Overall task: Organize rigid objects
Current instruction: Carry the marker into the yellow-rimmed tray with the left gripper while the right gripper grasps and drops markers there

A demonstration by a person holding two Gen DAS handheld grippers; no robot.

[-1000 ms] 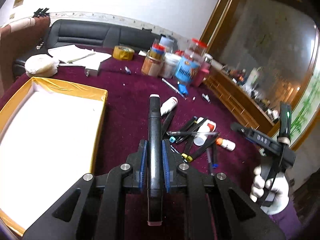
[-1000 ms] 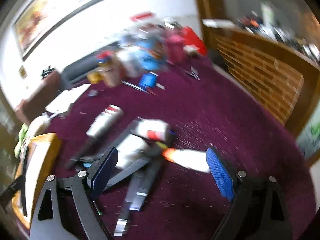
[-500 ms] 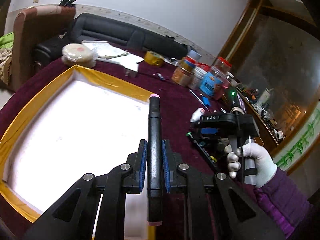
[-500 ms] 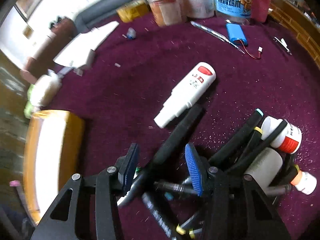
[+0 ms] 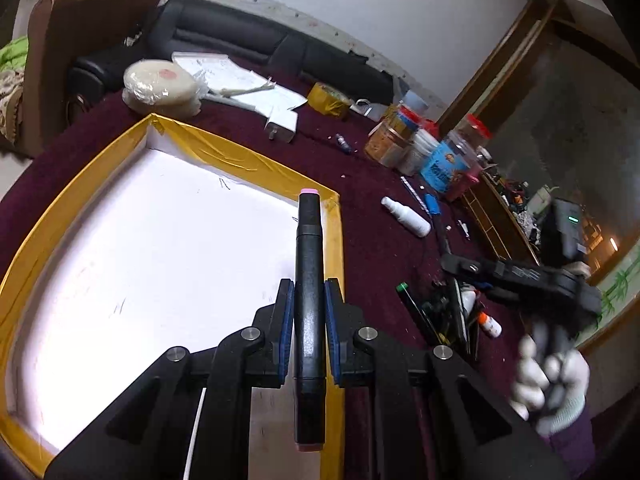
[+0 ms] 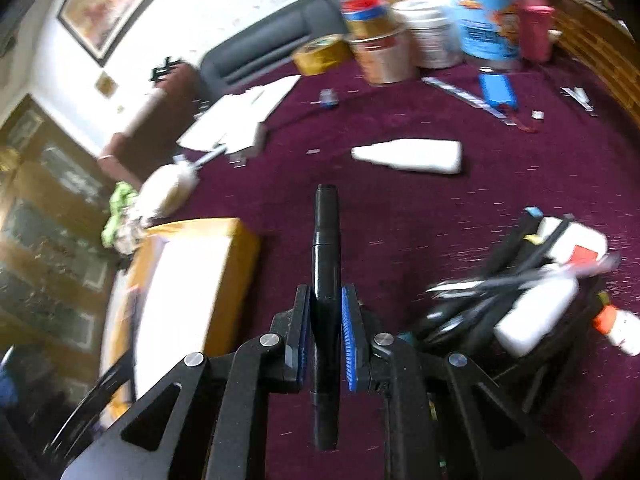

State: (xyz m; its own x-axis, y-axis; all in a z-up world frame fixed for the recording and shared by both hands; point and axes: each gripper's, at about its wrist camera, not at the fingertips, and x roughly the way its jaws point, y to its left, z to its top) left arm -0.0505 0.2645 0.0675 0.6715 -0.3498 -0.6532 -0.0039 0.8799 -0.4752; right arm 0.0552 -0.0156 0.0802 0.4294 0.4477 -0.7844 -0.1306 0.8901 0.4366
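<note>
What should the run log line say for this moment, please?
left gripper: shut on pink-capped marker, over yellow-edged box | right gripper: closing on black marker

No lettering can be read anywhere. The blue-labelled jar (image 5: 447,168), far ahead of the left gripper, carries print (too blurred to make out).
</note>
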